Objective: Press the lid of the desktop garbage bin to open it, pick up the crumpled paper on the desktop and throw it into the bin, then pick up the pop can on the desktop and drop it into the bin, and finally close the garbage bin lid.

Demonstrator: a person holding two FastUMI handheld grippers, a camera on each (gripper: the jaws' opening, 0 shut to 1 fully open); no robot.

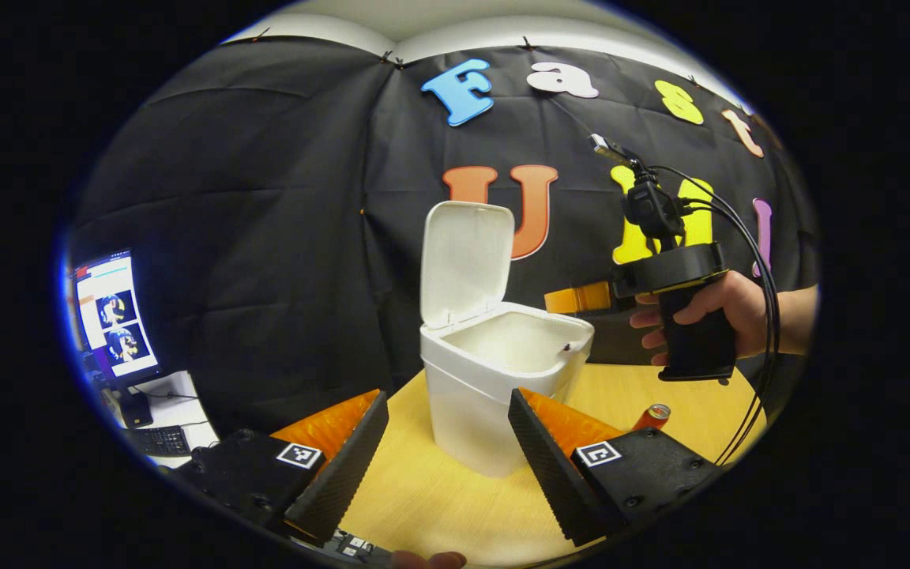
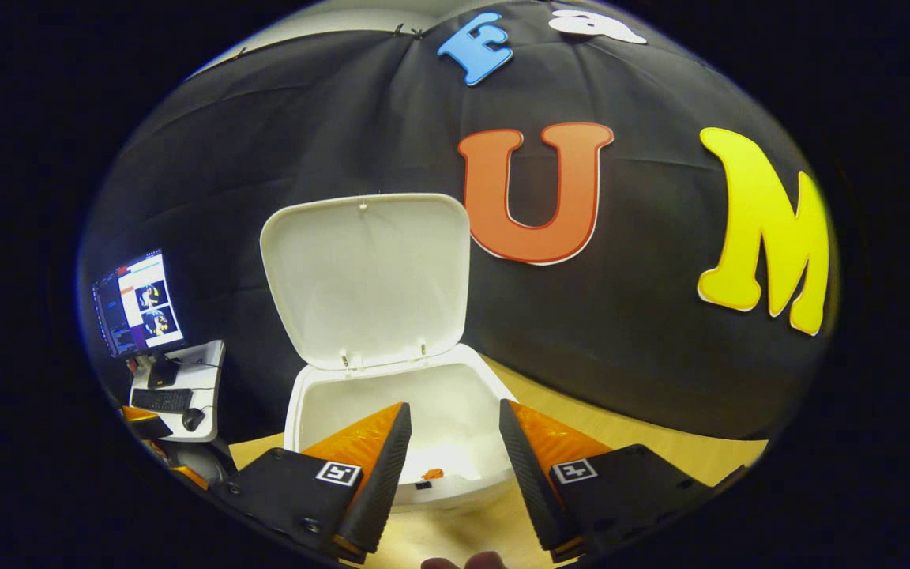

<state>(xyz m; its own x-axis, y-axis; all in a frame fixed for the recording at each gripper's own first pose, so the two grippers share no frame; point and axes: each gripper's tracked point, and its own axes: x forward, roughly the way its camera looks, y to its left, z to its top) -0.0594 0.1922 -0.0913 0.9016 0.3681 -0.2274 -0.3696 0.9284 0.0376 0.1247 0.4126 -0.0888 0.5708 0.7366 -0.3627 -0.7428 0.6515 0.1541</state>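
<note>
Left gripper [image 1: 447,450]: ridged finger pads, black bodies with screws, one square black-and-white marker tag per finger. Right gripper [image 2: 455,466]: same build. Seen from left gripper view, black handle, camera above, black cables trailing behind; bare forearm.

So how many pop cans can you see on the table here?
1. A can stands on the table right of the bin, partly hidden behind the left gripper's finger. Others may be hidden.
</note>
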